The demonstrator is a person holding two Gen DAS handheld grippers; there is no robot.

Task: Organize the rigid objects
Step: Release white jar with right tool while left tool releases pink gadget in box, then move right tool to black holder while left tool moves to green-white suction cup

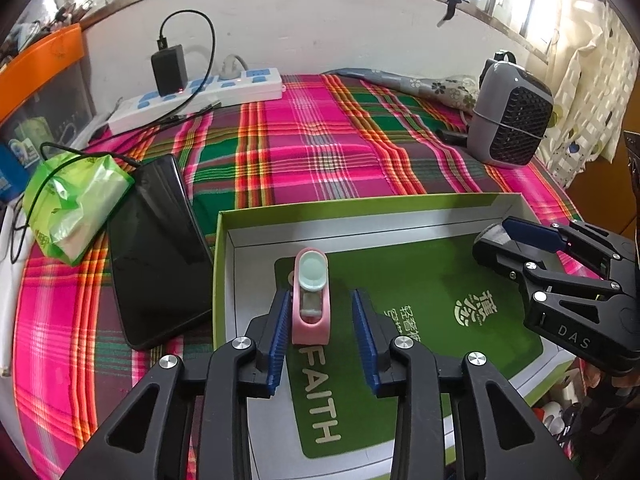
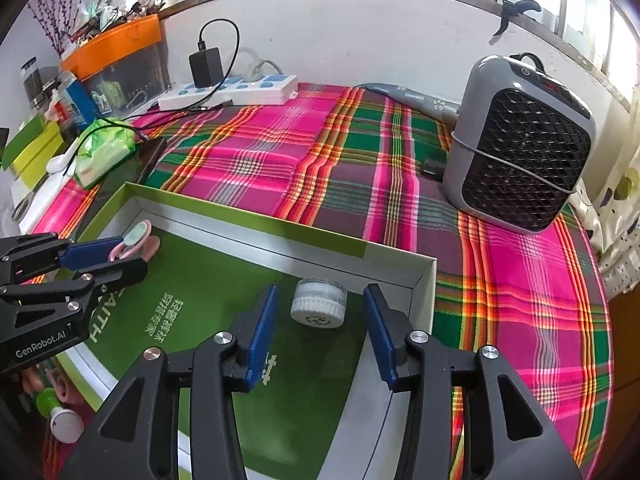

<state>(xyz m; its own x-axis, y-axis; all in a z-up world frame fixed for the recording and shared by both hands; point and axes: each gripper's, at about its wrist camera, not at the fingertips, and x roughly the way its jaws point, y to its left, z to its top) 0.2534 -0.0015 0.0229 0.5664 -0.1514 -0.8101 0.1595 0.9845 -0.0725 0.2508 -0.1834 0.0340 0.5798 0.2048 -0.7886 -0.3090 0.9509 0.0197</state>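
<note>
Hovering over the green box (image 1: 222, 240), both grippers have their fingers spread wide with nothing clamped between them. The left gripper (image 1: 322, 322) straddles a pink case (image 1: 311, 300) that stands on the green mat (image 1: 420, 300) at the far left of the box; its left finger pad looks to be touching or just beside the case, while the right pad stands apart from it. The right gripper (image 2: 320, 320) frames a small round white jar (image 2: 319, 307) lying on its side near the far right corner of the box, with gaps on both sides.

The jar is the likelier trouble. Resting on its curved wall, it would probably roll if one finger reached it before the other, and the box wall (image 2: 426, 292) sits just beside the right finger, so a sideways correction could catch the rim and drag the whole box across the plaid cloth (image 2: 280, 152). The pink case looks tall and narrow, so an uneven squeeze from the left side may tip it over rather than seat it. The mat lies loose inside the box, and a low finger could snag or bunch it. A phone (image 1: 160, 252) lies just left of the box; pushing the box that way might shove it.
</note>
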